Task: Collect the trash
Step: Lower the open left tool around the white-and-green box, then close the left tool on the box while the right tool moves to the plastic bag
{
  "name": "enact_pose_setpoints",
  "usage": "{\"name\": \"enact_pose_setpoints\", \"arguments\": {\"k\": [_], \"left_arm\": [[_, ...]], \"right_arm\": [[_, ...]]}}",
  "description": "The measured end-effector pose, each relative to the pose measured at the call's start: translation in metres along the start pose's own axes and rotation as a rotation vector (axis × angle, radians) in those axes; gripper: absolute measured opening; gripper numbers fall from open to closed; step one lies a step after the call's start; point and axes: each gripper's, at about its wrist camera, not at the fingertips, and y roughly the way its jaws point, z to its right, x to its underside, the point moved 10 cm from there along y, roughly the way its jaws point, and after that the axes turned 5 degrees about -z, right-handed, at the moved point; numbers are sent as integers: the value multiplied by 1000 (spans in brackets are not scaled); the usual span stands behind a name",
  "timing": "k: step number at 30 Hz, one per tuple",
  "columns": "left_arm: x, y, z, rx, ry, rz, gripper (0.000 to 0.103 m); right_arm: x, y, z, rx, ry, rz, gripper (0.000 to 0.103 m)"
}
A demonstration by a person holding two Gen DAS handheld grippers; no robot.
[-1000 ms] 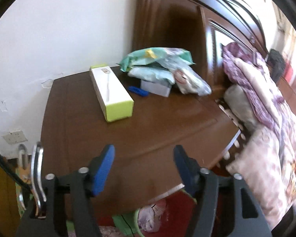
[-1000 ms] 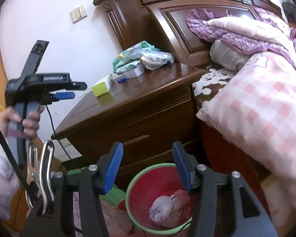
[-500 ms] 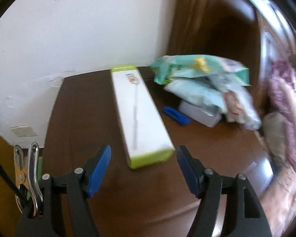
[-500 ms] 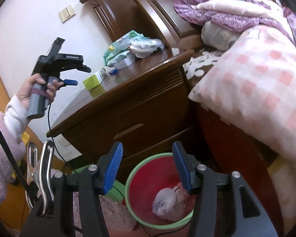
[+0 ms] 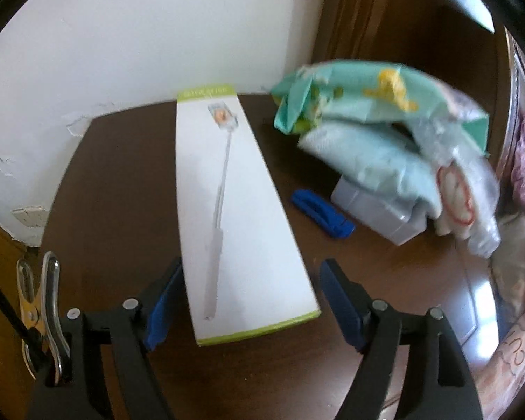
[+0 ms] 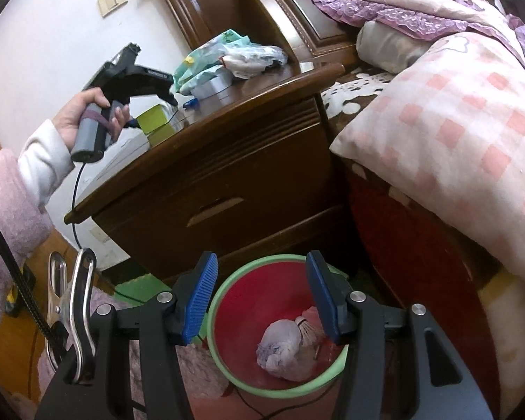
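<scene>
- The bench (image 5: 122, 189), a dark wood nightstand by the bed (image 6: 455, 122), fills more of the left view than a second ago, and the box (image 5: 234, 210) has grown from a small shape far back to a long one reaching down between the fingers
- The left gripper (image 5: 252, 297) has closed in on the box and its fingers have just been opening wider; the near end of the box lies between them, pads not yet on it, so nothing is held
- I judge this the reach before a grasp, with the box next for the bin (image 6: 227, 290)
- The right gripper (image 6: 259, 297) hangs over the bin, fingers partly open and empty
- The box is long, white with lime ends, flat on the bench left of the bag pile (image 5: 385, 133)
</scene>
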Motion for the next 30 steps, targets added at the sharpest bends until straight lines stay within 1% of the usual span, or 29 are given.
{"name": "enact_pose_setpoints", "arguments": {"k": [1, 3, 6, 10, 11, 12, 13, 14, 17, 20, 25, 27, 30], "left_arm": [[1, 0, 0, -20, 17, 15, 80], [4, 1, 1, -30, 40, 17, 80], [12, -3, 0, -24, 50, 25, 80], [22, -9, 0, -4, 91, 44, 79], [25, -11, -1, 4, 105, 52, 71], [27, -14, -1, 11, 116, 60, 66], [30, -16, -1, 14, 132, 63, 63], [27, -18, -1, 13, 141, 62, 63], [33, -24, -5, 23, 166, 68, 62], [43, -31, -10, 58, 171, 63, 62], [57, -43, -19, 96, 183, 67, 62], [61, -48, -24, 117, 188, 75, 62], [68, -60, -29, 126, 198, 95, 62]], "right_arm": [[0, 0, 1, -2, 4, 1, 54], [-1, 0, 1, -3, 7, 2, 54], [-1, 1, 1, -3, 3, -2, 54], [0, 1, -1, -5, -3, -1, 54], [0, 1, -1, -4, -2, -1, 54], [0, 2, -1, -4, -2, -2, 54], [0, 2, -1, -2, -1, -3, 54], [0, 3, 0, 0, 1, -5, 54], [0, 4, 0, -1, 5, -7, 54], [0, 5, -1, -3, 0, -9, 54], [2, 9, -3, 4, -10, -20, 54], [2, 9, -2, 7, -10, -20, 54], [2, 10, -1, 14, -8, -23, 54]]}}
